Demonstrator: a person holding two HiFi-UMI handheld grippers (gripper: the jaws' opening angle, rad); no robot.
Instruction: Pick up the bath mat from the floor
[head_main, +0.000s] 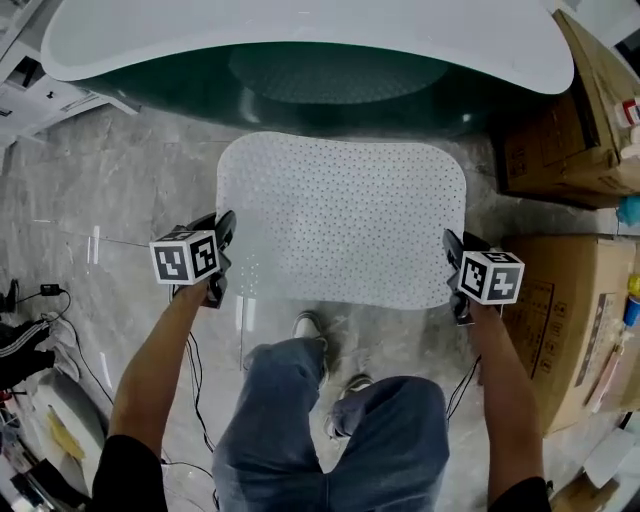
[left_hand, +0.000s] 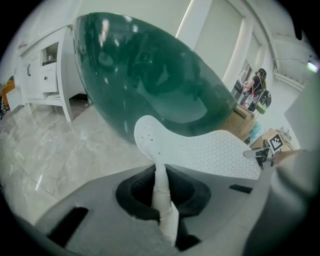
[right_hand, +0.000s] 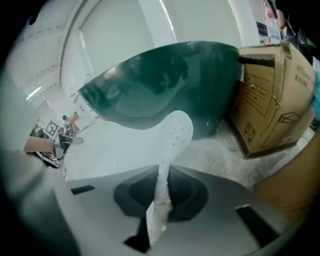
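Note:
The white perforated bath mat (head_main: 340, 220) hangs flat in the air above the marble floor, stretched between my two grippers. My left gripper (head_main: 222, 250) is shut on the mat's near left edge, and my right gripper (head_main: 452, 262) is shut on its near right edge. In the left gripper view the mat (left_hand: 210, 152) rises out of the closed jaws as a thin pinched strip and spreads toward the right gripper. The right gripper view shows the mat (right_hand: 125, 145) pinched the same way, with its corner curling up in front of the tub.
A dark green bathtub (head_main: 300, 60) with a white rim stands just beyond the mat. Cardboard boxes (head_main: 570, 110) stand to the right. The person's legs and shoes (head_main: 330, 400) are below the mat's near edge. A white cabinet (left_hand: 50, 75) stands left, and cables (head_main: 60, 300) lie on the floor.

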